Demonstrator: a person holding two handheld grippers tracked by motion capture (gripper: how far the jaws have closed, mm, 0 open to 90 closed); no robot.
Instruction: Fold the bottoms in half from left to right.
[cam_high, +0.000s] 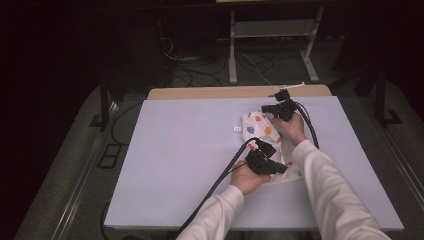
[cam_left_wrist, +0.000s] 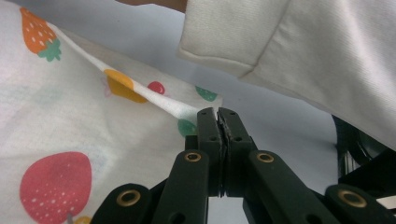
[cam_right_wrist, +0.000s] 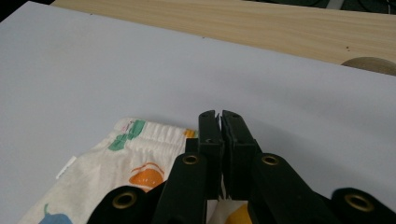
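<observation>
Between both tongs, fruit-print garment (cam_high: 262, 131) on counter (cam_high: 180, 150): left tongs (cam_left_wrist: 218, 113) clamped on hem, right tongs (cam_right_wrist: 220, 115) clamped on waistband; small white label (cam_high: 237, 129) beside, unreadable.

The fruit-print cloth (cam_high: 265, 131) lies half hidden under both hands, its edge vanishing between the left gripper (cam_left_wrist: 218, 113)'s closed jaws, a sleeve (cam_left_wrist: 299, 42) covering its far side.

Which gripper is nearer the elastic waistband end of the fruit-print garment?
Right. The right gripper pinches the fruit-print garment beside its waistband at the far end; the left gripper pinches a fold at the near end.
</observation>
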